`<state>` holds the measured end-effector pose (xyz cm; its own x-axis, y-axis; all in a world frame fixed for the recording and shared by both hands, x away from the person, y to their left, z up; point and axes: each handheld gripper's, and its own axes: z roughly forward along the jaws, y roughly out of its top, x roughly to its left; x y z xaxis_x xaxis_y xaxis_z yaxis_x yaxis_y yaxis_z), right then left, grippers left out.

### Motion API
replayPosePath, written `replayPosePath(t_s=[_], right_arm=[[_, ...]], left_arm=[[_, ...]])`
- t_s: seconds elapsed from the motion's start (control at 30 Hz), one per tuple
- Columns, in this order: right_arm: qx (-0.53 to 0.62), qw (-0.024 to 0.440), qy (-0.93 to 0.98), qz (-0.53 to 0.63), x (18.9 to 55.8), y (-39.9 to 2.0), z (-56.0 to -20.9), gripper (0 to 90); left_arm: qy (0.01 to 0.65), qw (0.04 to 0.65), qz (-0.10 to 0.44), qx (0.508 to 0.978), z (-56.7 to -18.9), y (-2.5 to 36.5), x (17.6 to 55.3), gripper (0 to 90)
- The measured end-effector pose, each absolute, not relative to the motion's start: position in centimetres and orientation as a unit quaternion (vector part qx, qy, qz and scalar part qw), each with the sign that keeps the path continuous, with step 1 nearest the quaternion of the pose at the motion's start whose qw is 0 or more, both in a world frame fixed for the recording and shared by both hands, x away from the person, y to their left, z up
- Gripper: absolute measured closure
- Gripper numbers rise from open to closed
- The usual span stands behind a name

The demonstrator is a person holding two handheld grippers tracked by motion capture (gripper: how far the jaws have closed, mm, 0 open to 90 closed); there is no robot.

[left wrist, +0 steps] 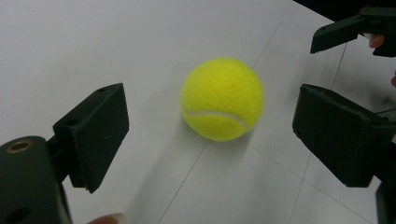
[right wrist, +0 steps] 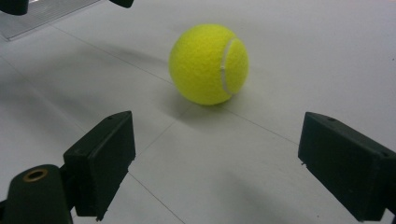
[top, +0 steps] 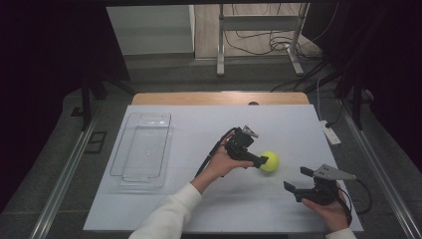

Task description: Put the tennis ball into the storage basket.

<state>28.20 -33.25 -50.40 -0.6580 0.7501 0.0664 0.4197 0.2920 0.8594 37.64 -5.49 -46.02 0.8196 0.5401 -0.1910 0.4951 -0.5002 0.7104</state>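
While lit dimly, one tennis ball [top: 269,161], seemingly one tray [top: 142,149]

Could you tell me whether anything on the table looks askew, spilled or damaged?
Nothing stands out. The ball sits whole on the sheet, and the clear tray lies flat and square near its left edge.

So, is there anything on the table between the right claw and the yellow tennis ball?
No. In the right gripper view, bare white table lies between the right claw and the yellow tennis ball.
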Motion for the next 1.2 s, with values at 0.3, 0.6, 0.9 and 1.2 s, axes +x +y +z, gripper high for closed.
replayPosePath(t_s=[0.3,0.6,0.9,1.2], right_arm=[[0.373,0.177,0.784,0.464,28.2,-33.3,-50.4,11.7],[0.374,0.177,0.784,0.464,28.2,-33.3,-50.4,11.7],[0.373,0.177,0.784,0.464,28.2,-33.3,-50.4,11.7],[0.371,0.177,0.785,0.462,28.2,-33.2,-50.5,11.7]], left_arm=[[0.297,0.399,0.023,0.868,-46.4,-6.3,38.0,11.7],[0.295,0.394,0.018,0.870,-46.8,-6.9,38.3,11.7],[0.293,0.388,0.011,0.874,-47.1,-7.5,38.5,10.1],[0.298,0.383,0.005,0.874,-47.6,-8.0,38.9,9.3]])
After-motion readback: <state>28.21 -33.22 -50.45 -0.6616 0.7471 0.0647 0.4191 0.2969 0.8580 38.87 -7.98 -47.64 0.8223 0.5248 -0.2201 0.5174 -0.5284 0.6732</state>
